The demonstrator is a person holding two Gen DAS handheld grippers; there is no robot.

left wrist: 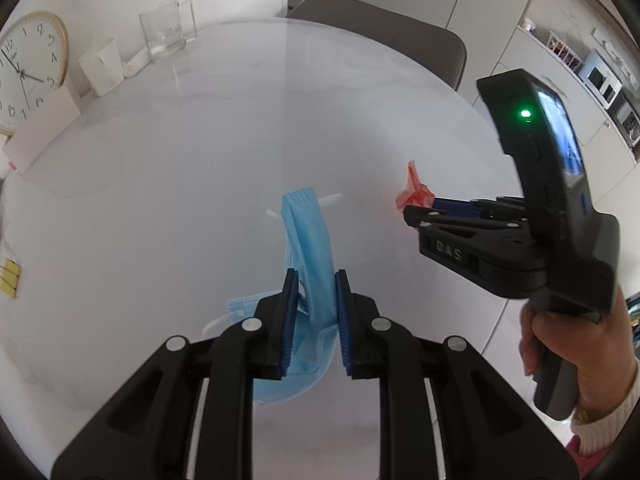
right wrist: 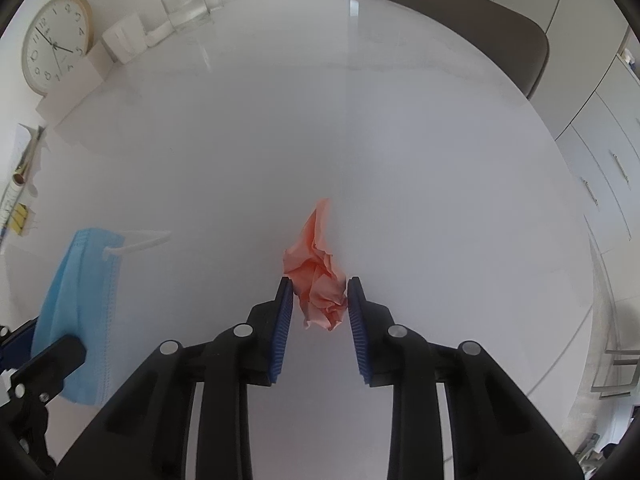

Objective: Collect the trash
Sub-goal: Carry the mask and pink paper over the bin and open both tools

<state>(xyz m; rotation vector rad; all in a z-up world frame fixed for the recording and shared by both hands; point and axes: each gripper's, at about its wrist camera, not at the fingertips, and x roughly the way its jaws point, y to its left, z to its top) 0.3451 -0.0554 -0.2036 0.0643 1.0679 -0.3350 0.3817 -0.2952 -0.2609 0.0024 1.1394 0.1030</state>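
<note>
Far left, a round clock [left wrist: 28,72] leans against the wall, with a white paper cup [left wrist: 102,65] and a clear glass container [left wrist: 166,30] beside it at the back of the white table [left wrist: 200,152]. Nearer the middle, the left gripper [left wrist: 316,300] has its jaws drawn in tight on a blue face mask [left wrist: 310,240], bunched between the blue pads with a white ear loop trailing out. To the right, the right gripper [right wrist: 320,308] stands narrowly open around a crumpled orange paper [right wrist: 320,276] on the tabletop; the pads seem to touch its sides, though a firm pinch is hard to confirm. A hand [left wrist: 560,344] in a cream sleeve holds that gripper's handle. A brown chair [right wrist: 460,12] stands behind the table.
</note>
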